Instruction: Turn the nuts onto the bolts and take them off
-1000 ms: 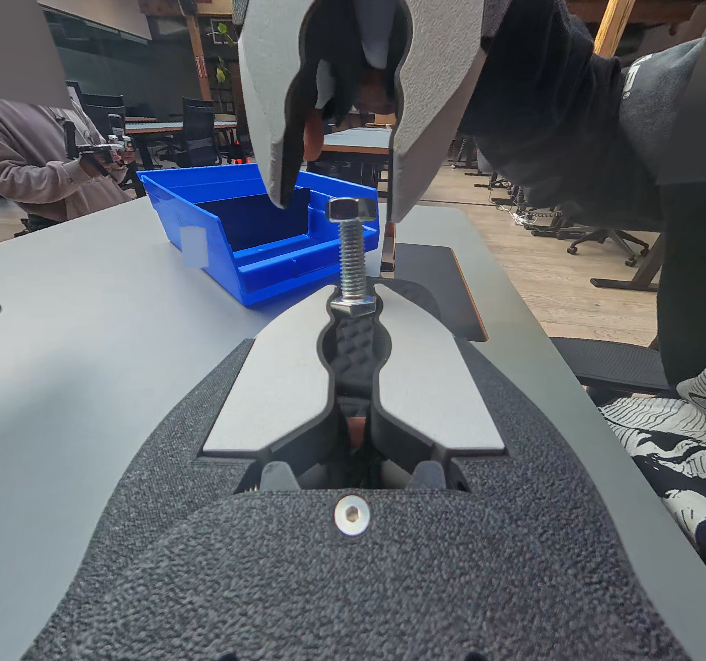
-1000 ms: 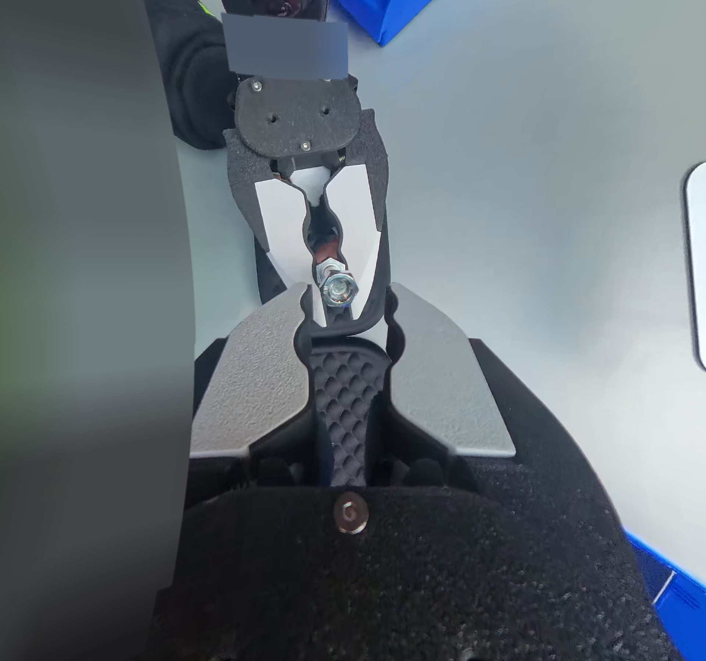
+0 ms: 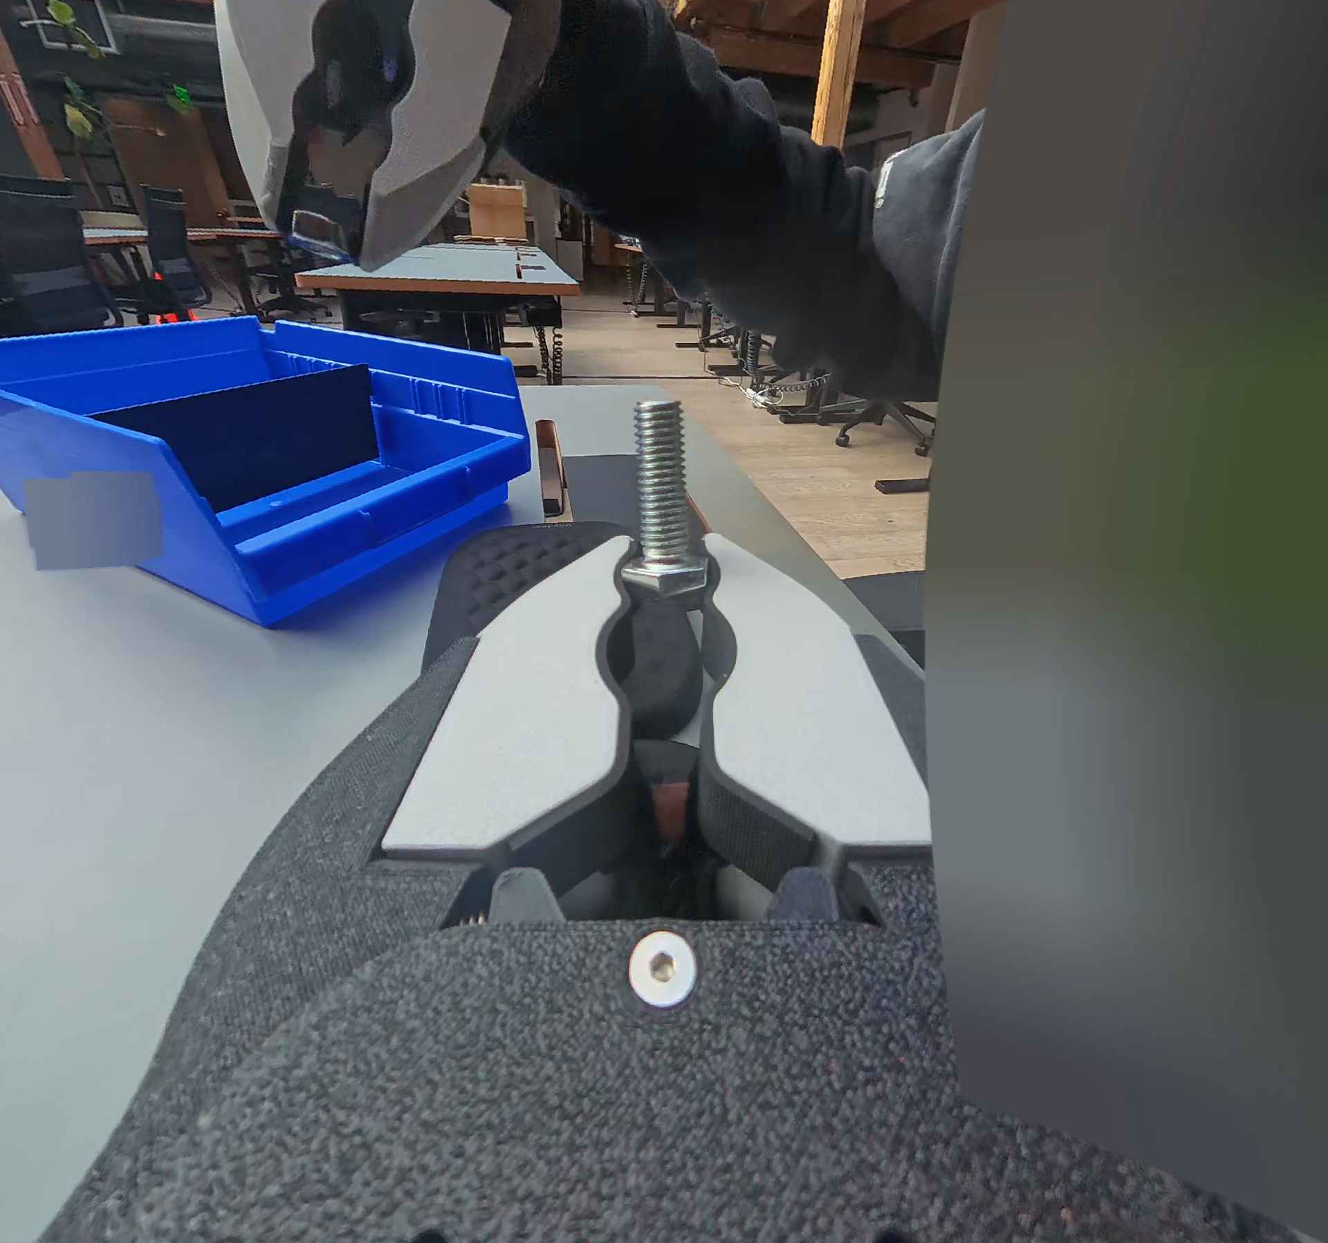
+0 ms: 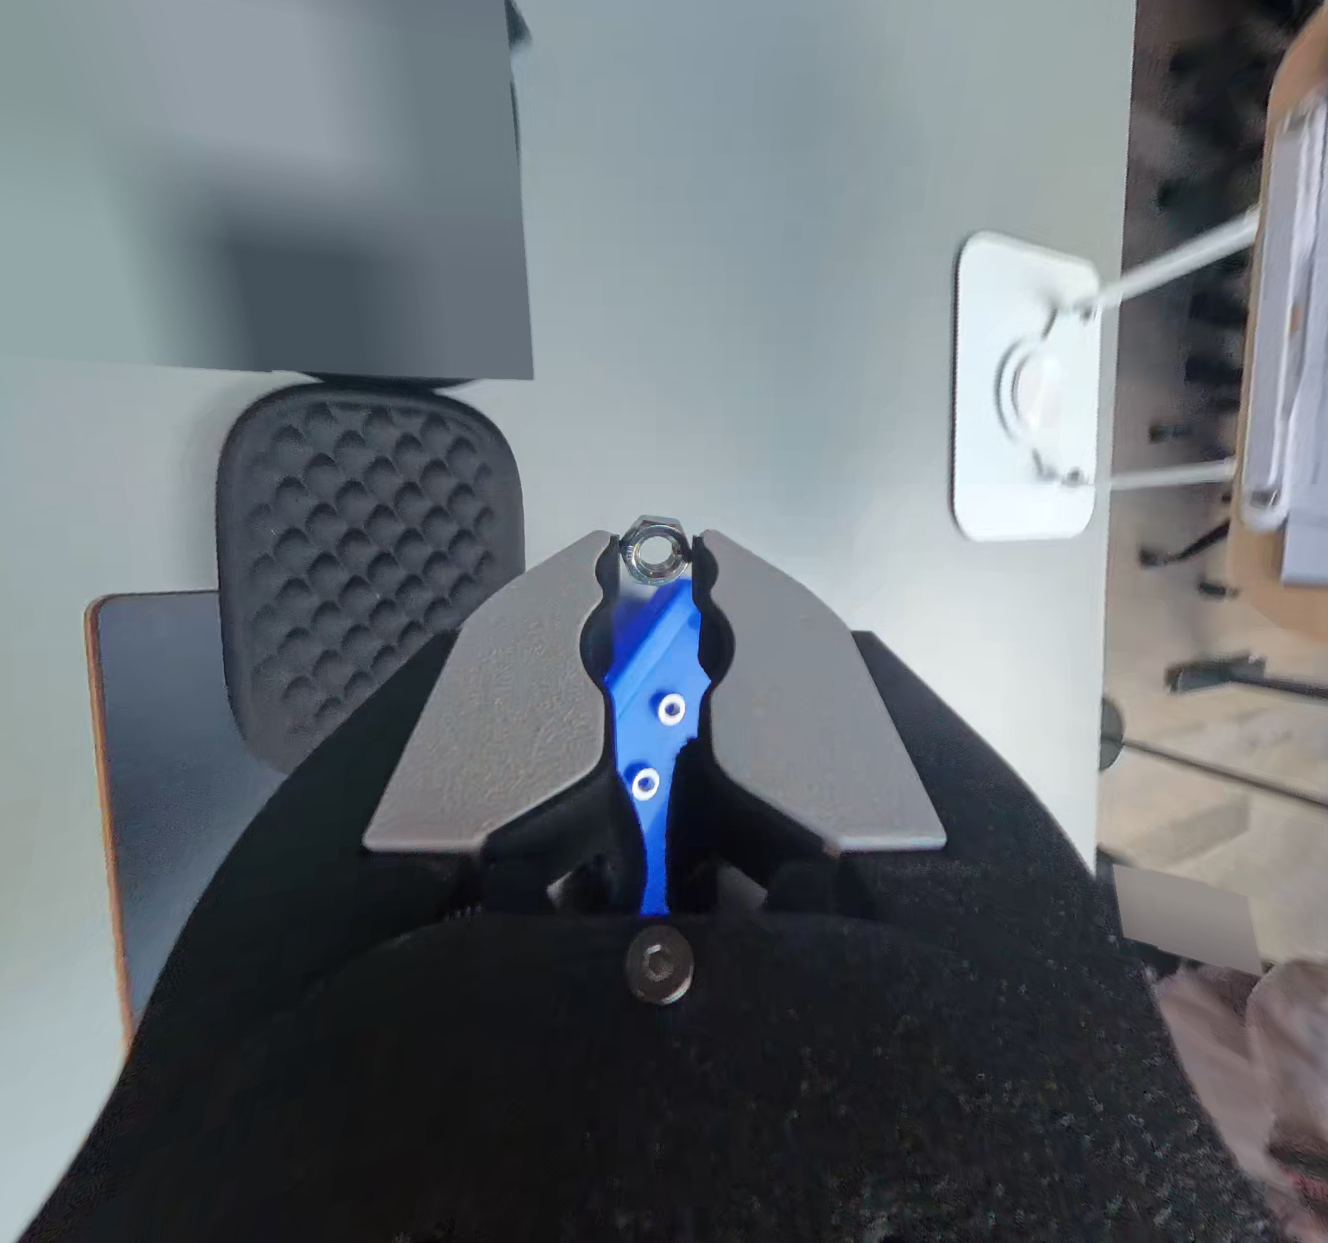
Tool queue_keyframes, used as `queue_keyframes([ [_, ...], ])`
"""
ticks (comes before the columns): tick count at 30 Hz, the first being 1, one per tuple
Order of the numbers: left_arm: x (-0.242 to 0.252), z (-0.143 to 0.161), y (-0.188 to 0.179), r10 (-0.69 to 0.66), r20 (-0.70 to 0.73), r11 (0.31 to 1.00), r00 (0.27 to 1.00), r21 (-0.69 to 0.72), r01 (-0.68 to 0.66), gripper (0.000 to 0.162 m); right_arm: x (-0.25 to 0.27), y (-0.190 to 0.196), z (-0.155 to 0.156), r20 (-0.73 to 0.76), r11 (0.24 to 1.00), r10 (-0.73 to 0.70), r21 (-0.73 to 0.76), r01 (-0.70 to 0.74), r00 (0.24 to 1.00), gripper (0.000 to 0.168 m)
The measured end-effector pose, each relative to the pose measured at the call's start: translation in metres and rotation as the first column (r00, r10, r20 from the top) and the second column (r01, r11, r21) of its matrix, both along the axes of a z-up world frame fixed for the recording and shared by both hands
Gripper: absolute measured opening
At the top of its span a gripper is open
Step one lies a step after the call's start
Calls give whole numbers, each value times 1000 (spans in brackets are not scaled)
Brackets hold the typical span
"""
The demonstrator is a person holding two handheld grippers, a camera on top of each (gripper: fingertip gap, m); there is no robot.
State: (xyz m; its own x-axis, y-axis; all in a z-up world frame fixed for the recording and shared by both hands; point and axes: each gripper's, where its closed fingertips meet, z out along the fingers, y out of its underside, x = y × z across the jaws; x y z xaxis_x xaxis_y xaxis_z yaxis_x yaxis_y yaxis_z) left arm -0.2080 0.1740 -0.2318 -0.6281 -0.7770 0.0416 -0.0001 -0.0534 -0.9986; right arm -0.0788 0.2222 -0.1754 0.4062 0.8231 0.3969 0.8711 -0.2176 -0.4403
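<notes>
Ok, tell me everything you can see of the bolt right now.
The bolt is shiny silver metal, with a hexagonal head and a shank threaded right up to its flat tip. It stands upright, head down, and the left gripper is shut on that head, one finger on each side. Nothing is threaded on the shank; the nut is off it, pinched in the right gripper. The bolt is held above the grey table, with the blue bin behind it to the left.

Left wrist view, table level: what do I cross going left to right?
Blue bin → brown-edged cutout in the table → bolt, upright with its head clamped in the left gripper jaws → blurred patch at the right edge.
</notes>
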Motion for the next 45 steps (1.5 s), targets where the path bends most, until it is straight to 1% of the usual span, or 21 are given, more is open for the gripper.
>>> queue_keyframes([
  [2, 2, 0, 3, 29, -3, 1000, 1000, -2, -29, 14, 46, -2, -16, 2, 977, -192, -96, 191, 981, 18],
  [4, 2, -1, 1, 33, -2, 999, 999, 15, -33, 14, 83, -9, -38, 14, 916, -348, -206, 344, 937, 18],
  [9, 5, -7, -2, 45, -22, 997, 999, 65, -44, 14, 153, -25, -103, 132, 715, -592, -368, 594, 795, 19],
  [12, 6, -8, -2, 47, -29, 997, 998, 65, -45, 14, 180, -29, -132, 208, 573, -692, -425, 701, 691, 19],
  [14, 7, -8, -1, 51, -34, 997, 998, 58, -49, 14, 189, -28, -144, 233, 474, -753, -456, 753, 615, 19],
  [15, 7, -8, -1, 51, -35, 997, 998, 57, -49, 14, 191, -27, -148, 237, 443, -770, -470, 764, 592, 19],
  [19, 7, -7, 1, 59, -29, 997, 998, 48, -58, 14, 196, -25, -157, 258, 404, -786, -473, 783, 561, 19],
  [22, 8, -6, 3, 68, -32, 997, 997, 31, -67, 14, 196, -27, -157, 284, 392, -781, -471, 790, 556, 34],
  [25, 9, -6, 5, 88, -33, 996, 996, 29, -87, 14, 196, -23, -144, 281, 404, -798, -408, 819, 534, 38],
  [27, 12, -7, 8, 118, -44, 993, 992, 30, -116, 14, 179, -9, -125, 195, 468, -807, -366, 804, 558, 33],
  [28, 13, -8, 9, 125, -49, 992, 991, 31, -123, 14, 159, -1, -114, 125, 526, -791, -362, 769, 599, 32],
  [30, 14, -8, 11, 137, -55, 990, 989, 30, -136, 14, 101, 12, -89, -44, 673, -700, -376, 637, 713, 32],
  [32, 15, -8, 11, 142, -59, 990, 988, 25, -140, 14, 30, 16, -64, -210, 811, -538, -391, 435, 816, 33],
  [34, 15, -7, 12, 145, -59, 989, 988, 19, -144, 14, -35, 6, -43, -323, 896, -356, -384, 222, 877, 35],
  [36, 16, -7, 14, 149, -60, 989, 987, 12, -149, 14, -85, -6, -29, -393, 929, -211, -364, 59, 895, 35],
  [38, 16, -7, 14, 149, -60, 989, 987, 12, -149, 14, -115, -14, -25, -411, 933, -137, -358, -22, 902, 35],
  [41, 16, -7, 14, 156, -58, 988, 986, 18, -155, 14, -133, -16, -28, -383, 937, -98, -347, -45, 918, 28],
  [42, 16, -7, 14, 158, -57, 987, 986, 22, -157, 14, -137, -17, -28, -390, 936, -88, -346, -58, 917, 24],
  [43, 16, -8, 13, 160, -58, 987, 985, 27, -159, 14, -140, -17, -29, -390, 938, -85, -342, -58, 917, 13],
  [44, 16, -9, 13, 160, -58, 987, 985, 35, -158, 14, -139, -15, -30, -377, 943, -85, -329, -47, 922, 8],
  [45, 17, -10, 13, 168, -62, 985, 984, 45, -166, 14, -138, -15, -31, -365, 945, -81, -324, -45, 927, 8],
])
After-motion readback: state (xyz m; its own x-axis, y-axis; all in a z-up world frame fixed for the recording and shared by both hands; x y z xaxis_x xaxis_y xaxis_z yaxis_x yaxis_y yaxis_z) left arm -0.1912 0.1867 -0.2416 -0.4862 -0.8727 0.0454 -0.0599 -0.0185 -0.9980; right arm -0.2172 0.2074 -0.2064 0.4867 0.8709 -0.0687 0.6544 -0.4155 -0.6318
